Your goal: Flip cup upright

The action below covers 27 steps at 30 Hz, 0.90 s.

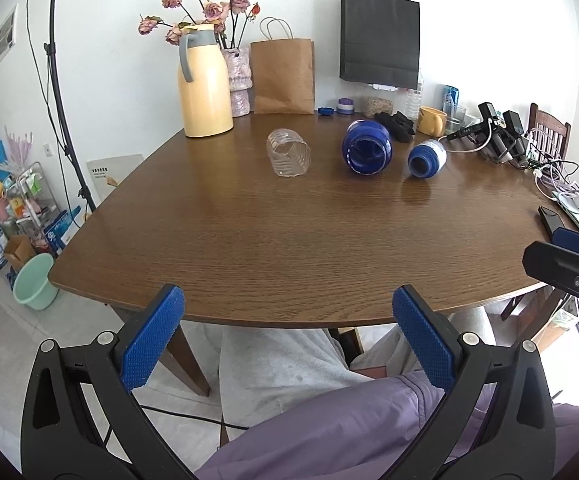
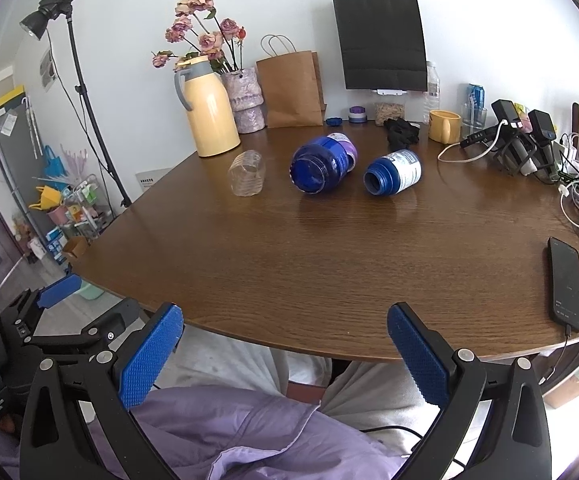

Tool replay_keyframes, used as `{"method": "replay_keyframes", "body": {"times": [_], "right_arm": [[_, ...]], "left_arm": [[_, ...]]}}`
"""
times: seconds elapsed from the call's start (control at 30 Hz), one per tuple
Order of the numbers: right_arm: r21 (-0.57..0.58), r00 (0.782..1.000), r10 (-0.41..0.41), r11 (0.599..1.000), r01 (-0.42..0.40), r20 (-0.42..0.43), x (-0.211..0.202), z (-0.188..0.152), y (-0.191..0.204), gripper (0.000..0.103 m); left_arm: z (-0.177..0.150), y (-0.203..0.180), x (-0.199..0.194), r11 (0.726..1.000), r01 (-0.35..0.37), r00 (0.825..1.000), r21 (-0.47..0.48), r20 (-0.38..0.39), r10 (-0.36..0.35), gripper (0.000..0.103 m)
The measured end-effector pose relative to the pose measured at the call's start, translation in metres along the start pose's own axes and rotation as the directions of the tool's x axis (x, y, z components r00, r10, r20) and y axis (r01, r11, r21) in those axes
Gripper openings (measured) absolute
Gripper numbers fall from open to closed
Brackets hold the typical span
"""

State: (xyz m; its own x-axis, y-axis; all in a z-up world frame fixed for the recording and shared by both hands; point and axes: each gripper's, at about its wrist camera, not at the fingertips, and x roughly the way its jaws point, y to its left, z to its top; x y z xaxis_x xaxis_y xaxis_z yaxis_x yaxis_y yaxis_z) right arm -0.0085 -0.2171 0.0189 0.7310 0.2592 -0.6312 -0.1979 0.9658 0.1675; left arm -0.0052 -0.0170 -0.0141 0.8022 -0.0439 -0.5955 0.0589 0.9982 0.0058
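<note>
A: Where do your tools sit?

B: Your left tool [image 1: 287, 344] hangs at the bottom of the frame, off the near edge of the surface [image 1: 289, 248], over your lap. Its blue pads [image 1: 151, 340] are spread wide with nothing between them. Your right tool [image 2: 285, 354] is the same: bottom of its frame, pads [image 2: 149, 356] spread, gripping nothing, short of the surface [image 2: 329, 264].

A: And the cup?

B: The clear cup [image 1: 288, 152] lies on its side above centre of the left view, mouth turned toward you. In the right view the cup [image 2: 247, 173] shows left of centre, tipped over as well. It is well apart from both tools.

A: What lies beside it?

B: To its right, a big blue jar [image 1: 367, 147] on its side, mouth toward you, then a smaller blue jar [image 1: 427, 159] with a white label, also on its side. In the right view the big jar [image 2: 323, 164] and small jar [image 2: 392, 172] lie near each other, apart from the cup.

A: Anything behind?

B: A yellow jug [image 1: 203, 84] stands upright at upper left, a brown bag [image 1: 283, 76] next to it, a black bag [image 1: 379, 36] against the wall. A phone [image 2: 565, 284] lies flat at the right edge of the right view.
</note>
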Motion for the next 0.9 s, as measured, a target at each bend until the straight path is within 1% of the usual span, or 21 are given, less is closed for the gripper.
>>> {"method": "replay_keyframes", "body": {"times": [0.1, 0.3, 0.47, 0.63, 0.77, 0.9], "right_arm": [[-0.003, 1.0, -0.004, 1.0, 0.004, 0.005, -0.001, 0.0, 0.0, 0.103], [0.008, 1.0, 0.007, 1.0, -0.007, 0.012, 0.0, -0.004, -0.003, 0.103], [0.039, 0.999, 0.018, 0.999, -0.019, 0.028, 0.0, -0.007, -0.012, 0.103], [0.075, 0.999, 0.03, 0.997, -0.032, 0.024, 0.005, -0.011, -0.019, 0.103], [0.076, 0.999, 0.036, 0.996, -0.036, 0.013, 0.009, -0.011, -0.018, 0.103], [0.054, 0.999, 0.039, 0.998, -0.04, 0.018, 0.007, -0.013, -0.012, 0.103]], "left_arm": [[0.001, 0.005, -0.002, 1.0, -0.007, 1.0, -0.015, 0.017, 0.008, 0.103], [0.002, 0.003, -0.001, 1.0, -0.008, 1.0, -0.009, 0.006, 0.008, 0.103], [0.002, -0.002, -0.002, 1.0, -0.024, 1.0, 0.02, 0.009, 0.024, 0.103], [0.005, -0.005, -0.004, 0.998, -0.037, 0.999, 0.044, 0.014, 0.037, 0.103], [0.005, -0.007, -0.004, 0.998, -0.029, 1.0, 0.058, 0.015, 0.028, 0.103], [0.009, -0.004, 0.0, 0.998, -0.032, 0.999, 0.048, -0.005, 0.032, 0.103]]}}
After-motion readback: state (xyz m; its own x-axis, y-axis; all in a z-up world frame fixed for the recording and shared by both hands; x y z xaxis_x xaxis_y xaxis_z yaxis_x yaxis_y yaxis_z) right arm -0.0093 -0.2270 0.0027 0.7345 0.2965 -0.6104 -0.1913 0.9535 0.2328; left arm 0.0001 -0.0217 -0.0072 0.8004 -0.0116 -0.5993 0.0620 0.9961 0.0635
